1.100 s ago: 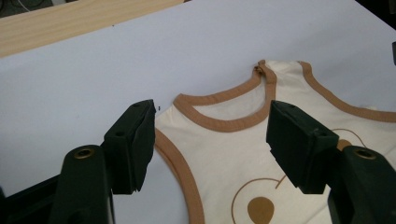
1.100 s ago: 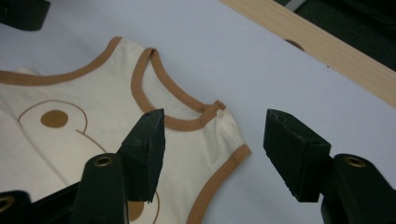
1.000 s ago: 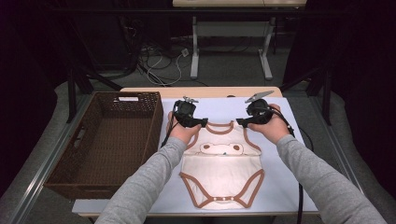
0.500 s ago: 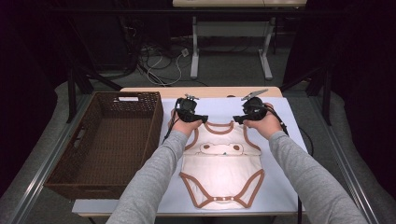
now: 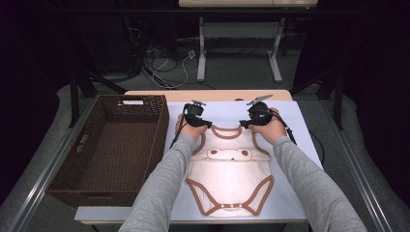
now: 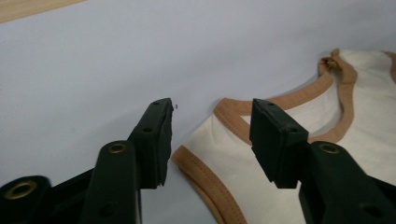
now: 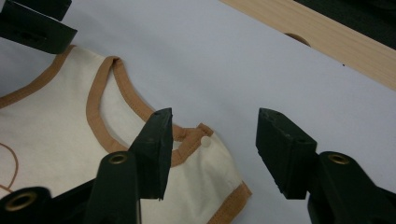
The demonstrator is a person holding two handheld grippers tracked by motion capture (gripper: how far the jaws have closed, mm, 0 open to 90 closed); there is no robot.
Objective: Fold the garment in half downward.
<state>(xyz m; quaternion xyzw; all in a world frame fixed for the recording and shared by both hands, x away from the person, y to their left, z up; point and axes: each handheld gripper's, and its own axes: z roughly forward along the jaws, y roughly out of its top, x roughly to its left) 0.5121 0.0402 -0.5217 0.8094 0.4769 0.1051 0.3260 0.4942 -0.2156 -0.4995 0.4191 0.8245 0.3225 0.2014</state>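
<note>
Jaws spread and holding nothing, our left gripper (image 5: 209, 124) and right gripper (image 5: 242, 124) had crept inward along the table's far edge to straddle the shoulder straps of the bodysuit (image 5: 230, 175) lying flat mid-table beside the basket (image 5: 159, 126), so pinching seemed next.

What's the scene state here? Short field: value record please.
garment: cream baby bodysuit with brown trim, lying flat on the white sheet
left gripper: open, jaws astride one shoulder strap
right gripper: open, jaws over the other shoulder strap, by its snap button
basket: brown wicker, to the left of the bodysuit
grasp: neither strap clamped yet
</note>
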